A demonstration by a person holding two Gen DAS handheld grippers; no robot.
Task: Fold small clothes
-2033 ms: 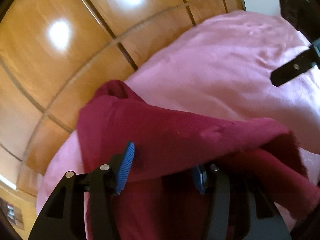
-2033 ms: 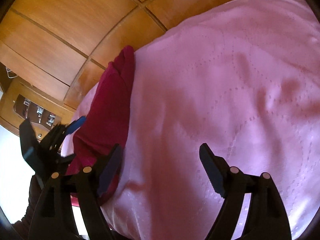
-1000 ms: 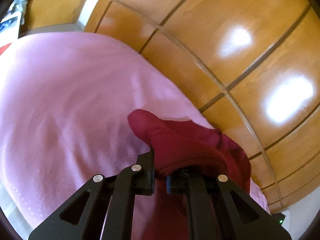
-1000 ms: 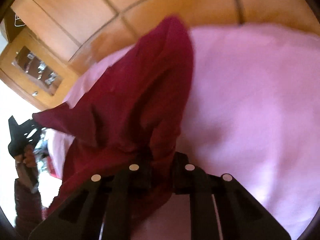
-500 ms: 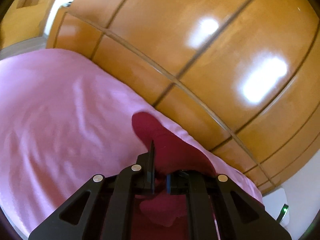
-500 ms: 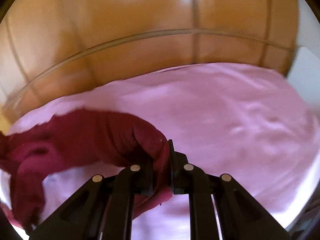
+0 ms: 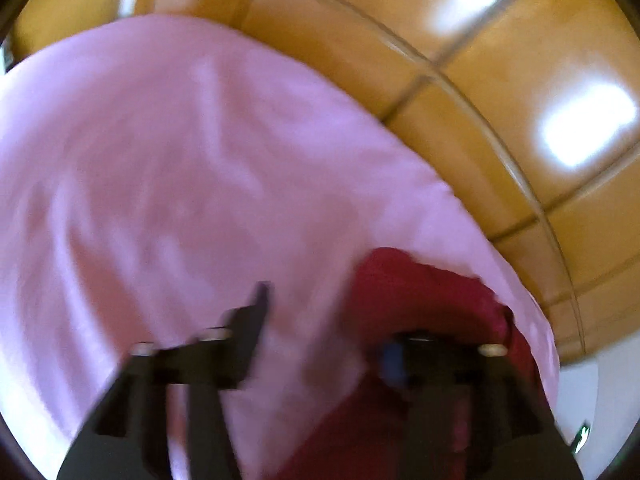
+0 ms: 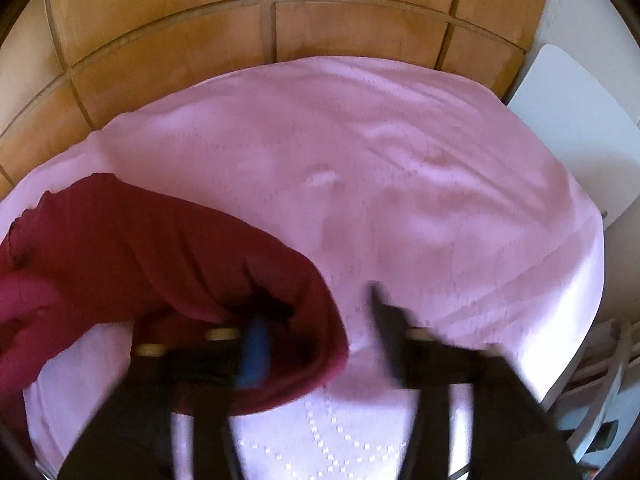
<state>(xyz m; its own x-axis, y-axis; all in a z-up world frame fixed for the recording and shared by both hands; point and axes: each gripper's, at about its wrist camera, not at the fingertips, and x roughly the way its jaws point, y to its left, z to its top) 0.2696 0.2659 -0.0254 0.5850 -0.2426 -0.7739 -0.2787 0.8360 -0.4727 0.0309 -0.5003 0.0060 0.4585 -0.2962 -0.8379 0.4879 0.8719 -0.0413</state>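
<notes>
A dark red garment [image 8: 132, 248] lies bunched on the pink cloth-covered surface [image 8: 400, 160]. In the right wrist view it drapes over my right gripper's left finger, and my right gripper [image 8: 316, 320] is open with the right finger on bare pink cloth. In the left wrist view the garment [image 7: 420, 292] covers the right finger of my left gripper [image 7: 324, 320], which is open; the left finger stands over pink cloth [image 7: 160, 160]. Both views are motion-blurred.
Wooden panelled wall [image 8: 280, 12] runs close behind the pink surface, also in the left wrist view [image 7: 520, 80]. A white chair [image 8: 576, 128] stands at the right edge, with white rails [image 8: 608, 380] lower right.
Both grippers were shut on the red garment half a second ago and have now opened. The garment has dropped onto the pink surface, still lying over one finger of each.
</notes>
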